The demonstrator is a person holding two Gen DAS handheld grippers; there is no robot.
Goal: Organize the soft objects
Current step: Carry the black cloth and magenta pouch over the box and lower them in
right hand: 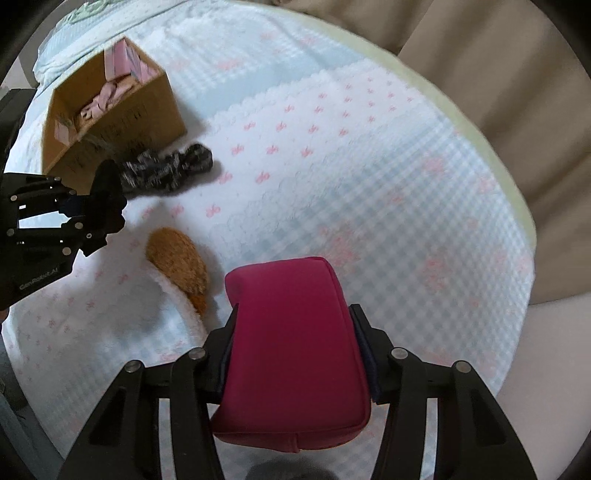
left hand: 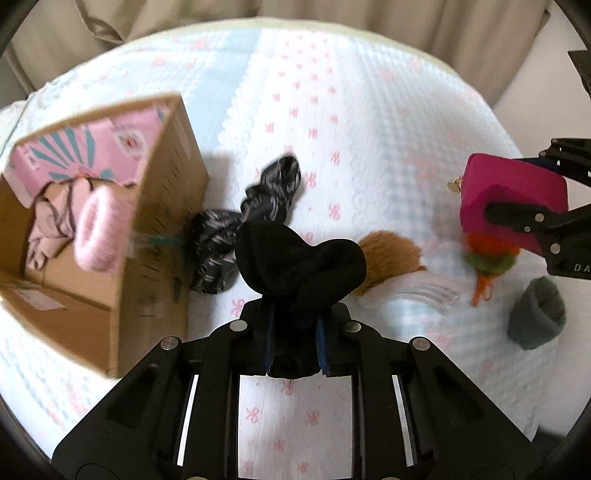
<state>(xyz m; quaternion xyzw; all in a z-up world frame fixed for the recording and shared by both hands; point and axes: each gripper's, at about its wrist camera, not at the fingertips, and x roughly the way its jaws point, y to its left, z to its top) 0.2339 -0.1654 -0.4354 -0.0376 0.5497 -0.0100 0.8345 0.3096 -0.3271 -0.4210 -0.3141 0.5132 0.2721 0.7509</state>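
Observation:
My left gripper (left hand: 294, 314) is shut on a black soft cloth (left hand: 299, 258) and holds it above the bed. My right gripper (right hand: 295, 350) is shut on a magenta soft pouch (right hand: 291, 350) and holds it in the air; the pouch also shows in the left wrist view (left hand: 513, 192). An open cardboard box (left hand: 162, 192) stands at the left with pink soft items (left hand: 99, 229) inside. A black-and-grey patterned cloth (left hand: 258, 206) lies next to the box. A brown furry item (left hand: 388, 254) lies on the bed. An orange-green knitted piece (left hand: 487, 262) and a grey sock (left hand: 535, 317) lie at the right.
The bed (right hand: 332, 166) has a white and light-blue checked cover with pink bows. Beige curtains (left hand: 332, 18) hang behind it. The left gripper (right hand: 74, 218) with the black cloth shows at the left of the right wrist view, near the box (right hand: 110, 110).

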